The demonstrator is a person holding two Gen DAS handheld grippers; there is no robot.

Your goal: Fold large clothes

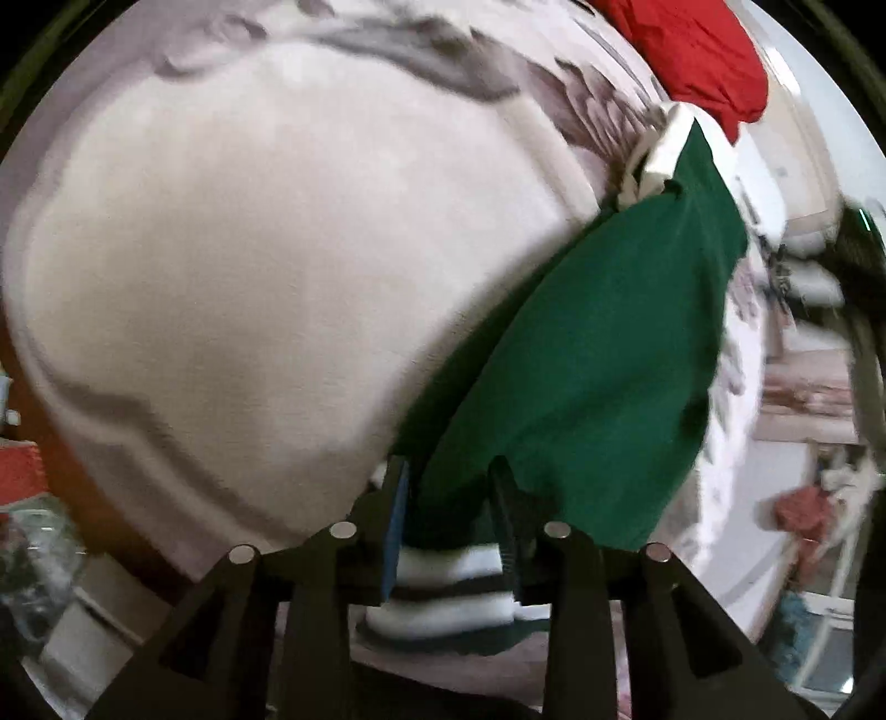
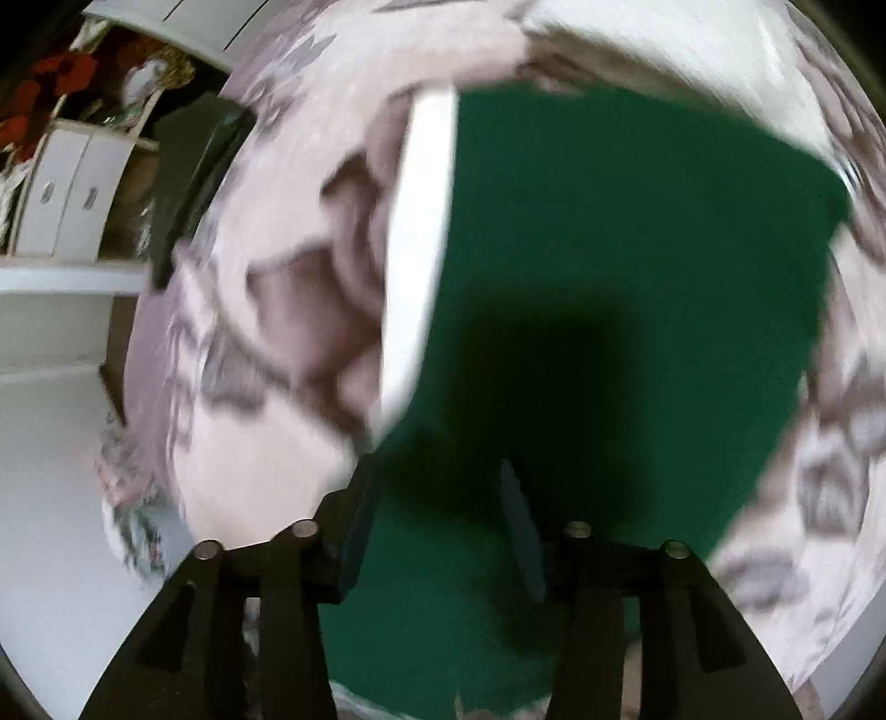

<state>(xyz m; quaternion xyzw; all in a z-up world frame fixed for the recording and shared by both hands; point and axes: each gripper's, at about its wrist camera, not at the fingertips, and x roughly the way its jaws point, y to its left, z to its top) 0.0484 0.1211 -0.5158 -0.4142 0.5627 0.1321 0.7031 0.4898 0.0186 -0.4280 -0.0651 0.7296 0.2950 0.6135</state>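
Observation:
A dark green garment [image 1: 581,360] lies on a bed covered by a pale floral bedspread [image 1: 249,249]. Its white collar [image 1: 670,144] is at the far end, and its green-and-white striped hem [image 1: 443,570] is close to the camera. My left gripper [image 1: 448,465] points down at this hem. Its jaws stand apart with the cloth running between them, and the pads do not pinch it. In the right wrist view, my right gripper [image 2: 437,465] hangs open over the green garment [image 2: 609,277], casting a dark shadow on it. A white band [image 2: 415,249] runs along the garment's left edge.
A red garment [image 1: 698,50] lies at the far end of the bed. White cabinets [image 2: 66,188] and a pale floor [image 2: 55,471] lie past the bed's left edge. A dark object [image 2: 194,183] sits at that edge. Cluttered room shows at the right [image 1: 803,498].

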